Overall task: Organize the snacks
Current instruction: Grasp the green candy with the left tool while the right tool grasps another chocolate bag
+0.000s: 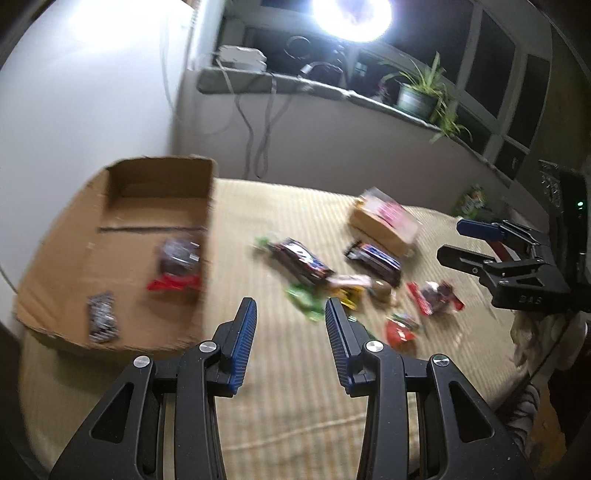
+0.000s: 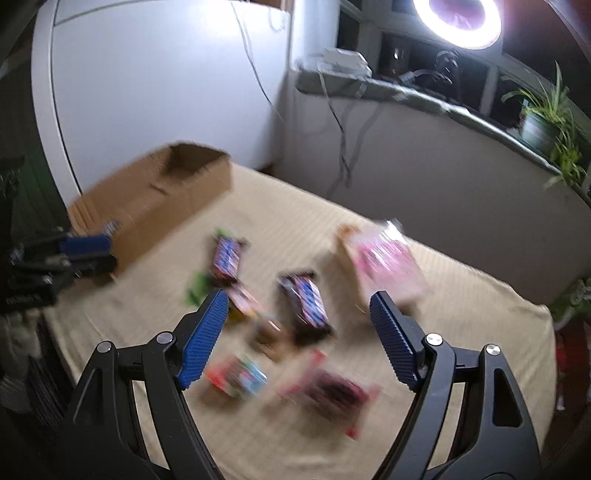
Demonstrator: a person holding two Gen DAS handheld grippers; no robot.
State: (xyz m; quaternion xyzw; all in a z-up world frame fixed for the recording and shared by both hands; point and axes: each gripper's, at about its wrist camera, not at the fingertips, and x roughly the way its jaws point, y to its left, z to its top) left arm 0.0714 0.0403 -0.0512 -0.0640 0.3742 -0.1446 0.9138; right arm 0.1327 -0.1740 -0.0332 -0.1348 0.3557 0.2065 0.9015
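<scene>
Several snacks lie loose on a beige striped cover (image 1: 295, 369). Among them are two dark candy bars (image 1: 301, 260) (image 1: 373, 260), a green packet (image 1: 304, 301), a red packet (image 1: 399, 330) and a pink-topped carton (image 1: 388, 221). An open cardboard box (image 1: 110, 221) at the left holds a dark-and-red packet (image 1: 177, 266) and a small dark packet (image 1: 103, 317). My left gripper (image 1: 291, 310) hovers open beside the box with nothing between its fingers. My right gripper (image 2: 300, 299) is wide open and empty above the bars (image 2: 306, 302). Both views are motion-blurred.
A grey windowsill (image 1: 332, 92) at the back carries a potted plant (image 1: 421, 96), and cables (image 1: 258, 122) hang from it. A bright ring light (image 2: 458, 22) glares above. A white wall (image 1: 92, 92) stands behind the box. The cover's right edge (image 2: 546, 332) drops off.
</scene>
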